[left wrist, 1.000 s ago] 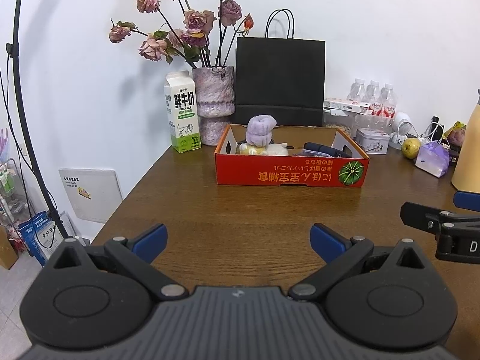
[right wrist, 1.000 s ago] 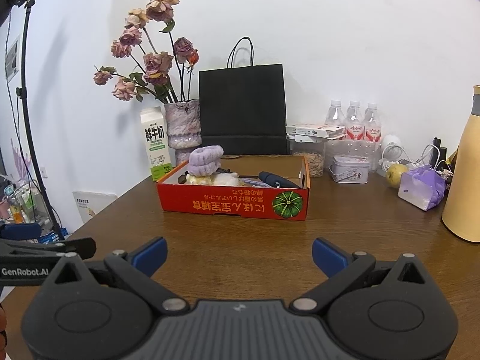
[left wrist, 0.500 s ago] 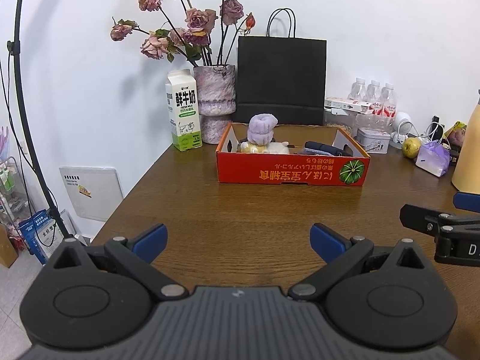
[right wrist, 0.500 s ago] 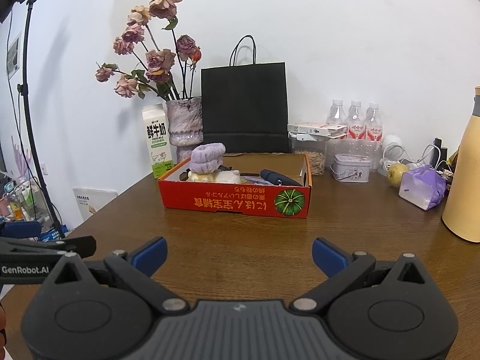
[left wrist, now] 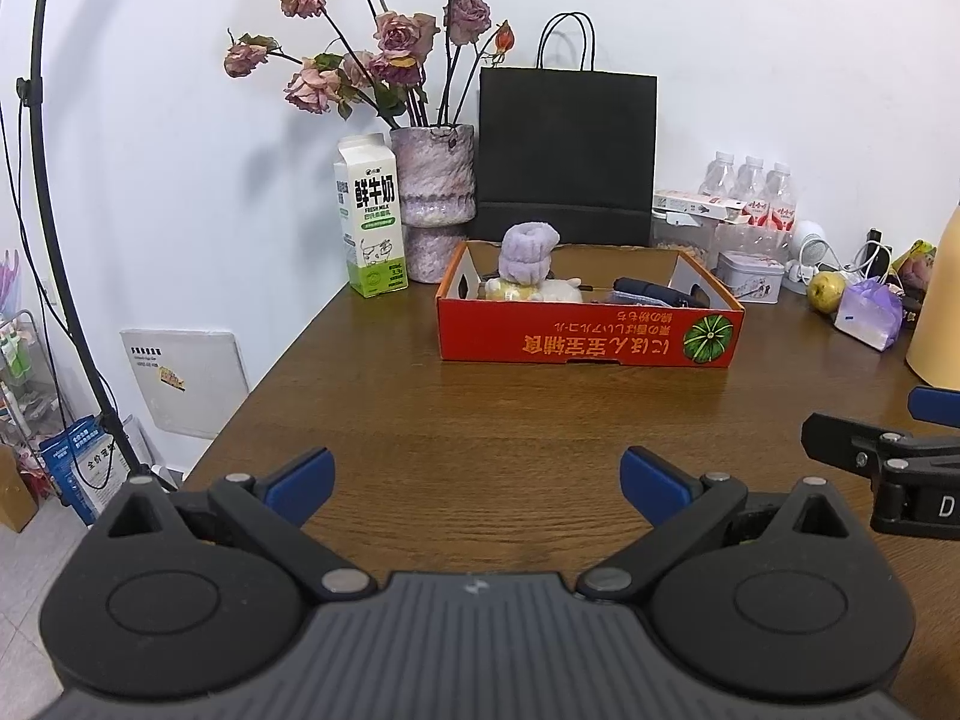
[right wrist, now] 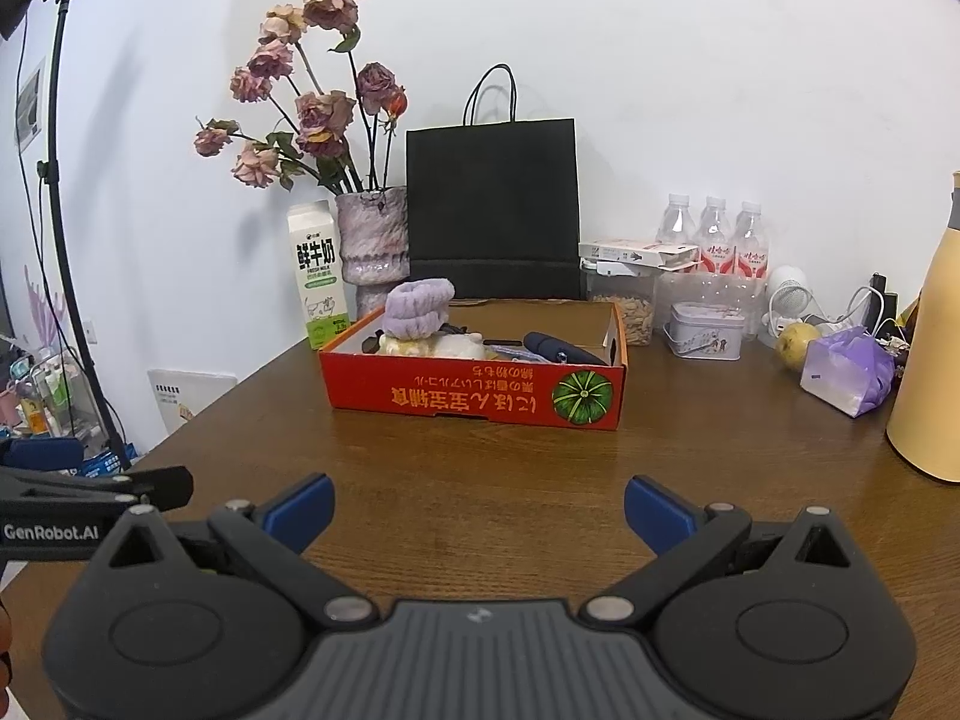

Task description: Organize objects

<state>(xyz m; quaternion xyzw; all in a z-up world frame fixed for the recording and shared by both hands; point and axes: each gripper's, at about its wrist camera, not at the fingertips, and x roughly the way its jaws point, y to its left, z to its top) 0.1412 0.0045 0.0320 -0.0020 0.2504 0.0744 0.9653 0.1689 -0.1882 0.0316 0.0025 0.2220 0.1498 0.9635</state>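
- The left gripper [left wrist: 477, 483] hovers over the bare wooden worktop [left wrist: 510, 420], its blue-tipped fingers [left wrist: 300, 480] spread wide apart and empty.
- The right gripper [right wrist: 479, 501] hangs beside it at the same height, fingers [right wrist: 657, 513] likewise wide apart, holding nothing.
- Well ahead of both stands a red cardboard box [right wrist: 474, 399], open-topped.
- Inside it, towards the left end, a purple towelling band [right wrist: 418, 306] sits on a pale soft toy [right wrist: 447, 347]; a dark blue tool [right wrist: 561, 350] lies at the right.
- Behind the box stand a milk carton [left wrist: 372, 222], a vase of dried roses [left wrist: 433, 198] and a black paper bag [left wrist: 567, 156].
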